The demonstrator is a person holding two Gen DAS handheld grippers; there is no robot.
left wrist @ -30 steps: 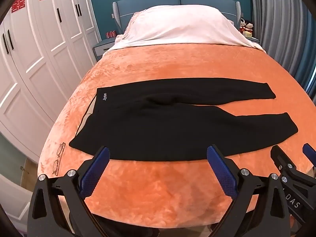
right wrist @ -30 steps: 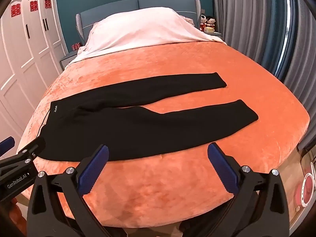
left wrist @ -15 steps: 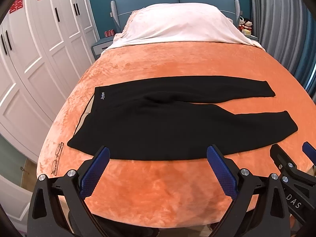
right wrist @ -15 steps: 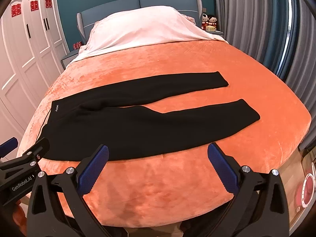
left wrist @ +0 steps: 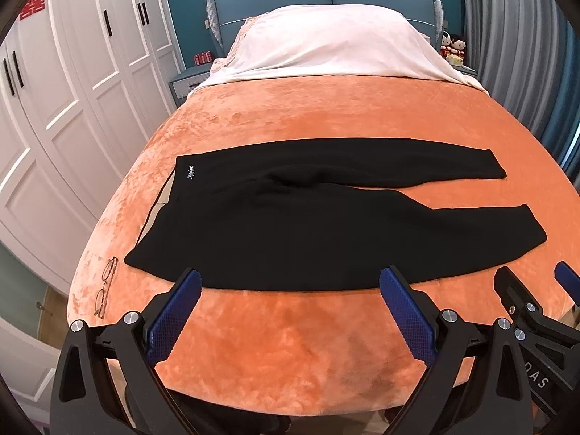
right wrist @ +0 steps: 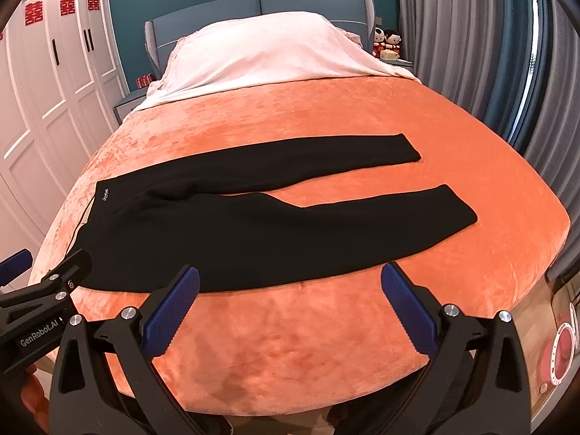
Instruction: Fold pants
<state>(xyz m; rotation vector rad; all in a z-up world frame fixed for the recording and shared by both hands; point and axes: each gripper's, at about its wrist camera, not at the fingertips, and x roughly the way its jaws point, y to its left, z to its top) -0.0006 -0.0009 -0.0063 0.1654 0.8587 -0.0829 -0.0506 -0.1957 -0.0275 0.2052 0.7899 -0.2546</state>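
Black pants [left wrist: 290, 224] [right wrist: 232, 232] lie flat across the orange bedspread, waistband to the left and both legs spread apart toward the right. My left gripper [left wrist: 290, 282] hovers open just short of the pants' near edge, below the seat area. My right gripper [right wrist: 290, 279] is open too, held near the near leg's lower edge with nothing between its blue pads [right wrist: 406, 308]. In the left wrist view the right gripper [left wrist: 533, 290] shows at the lower right; in the right wrist view the left gripper [right wrist: 40, 279] shows at the lower left.
A pair of glasses [left wrist: 105, 286] lies on the bedspread near the left edge, beside the waistband. A white cover [left wrist: 333, 47] drapes the head of the bed. White wardrobes [left wrist: 65, 90] stand left, grey curtains [right wrist: 489, 54] right. The bed's front edge [right wrist: 290, 391] curves just below the grippers.
Both views have edged slightly forward and upward over the bed; the pants sit a little lower and closer in frame. The pants have not moved and both grippers stay open.
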